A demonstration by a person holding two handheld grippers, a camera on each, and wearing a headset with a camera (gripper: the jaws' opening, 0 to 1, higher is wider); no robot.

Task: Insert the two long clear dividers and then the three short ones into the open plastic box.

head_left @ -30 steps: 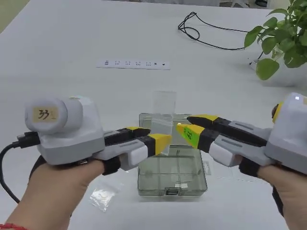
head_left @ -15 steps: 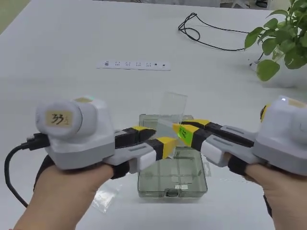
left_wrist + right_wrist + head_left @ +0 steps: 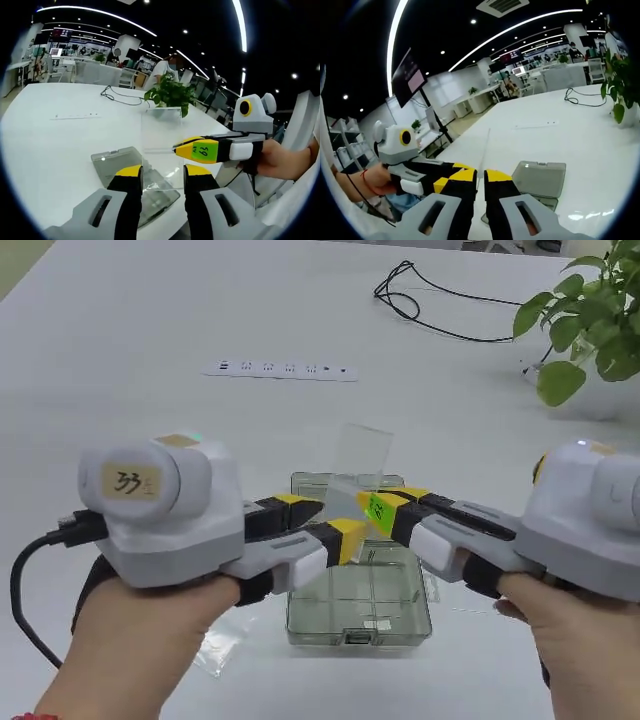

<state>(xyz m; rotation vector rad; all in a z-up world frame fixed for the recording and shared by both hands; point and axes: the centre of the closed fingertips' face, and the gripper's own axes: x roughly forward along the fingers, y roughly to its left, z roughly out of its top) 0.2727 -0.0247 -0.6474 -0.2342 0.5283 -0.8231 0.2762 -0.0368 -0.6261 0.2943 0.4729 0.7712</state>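
Right gripper (image 3: 390, 502): jaws pinched on the clear divider (image 3: 360, 452). The right gripper view shows the sheet edge-on between them.
Left gripper (image 3: 325, 518): jaws apart and holding nothing, with the tips near the sheet at its 8 o'clock.
Divider position: held in the air and slightly tilted, at 12 o'clock from the middle of the open plastic box (image 3: 300, 612).
Box: rests on the table at 6 o'clock below both grippers. Whether the faint lines inside are seated dividers cannot be told.
Risk, slip: the grip is near one edge of a slick, thin sheet, so it could pivot or drop as it comes down.
Risk, jam: if the tilt is not corrected, the sheet could miss its slots and bow.
Risk, box shift: nothing steadies the box, so a downward push could skid it toward the plastic bag (image 3: 215, 650) at 7 o'clock.
Risk, clash: the two sets of tips are close and could knock together.
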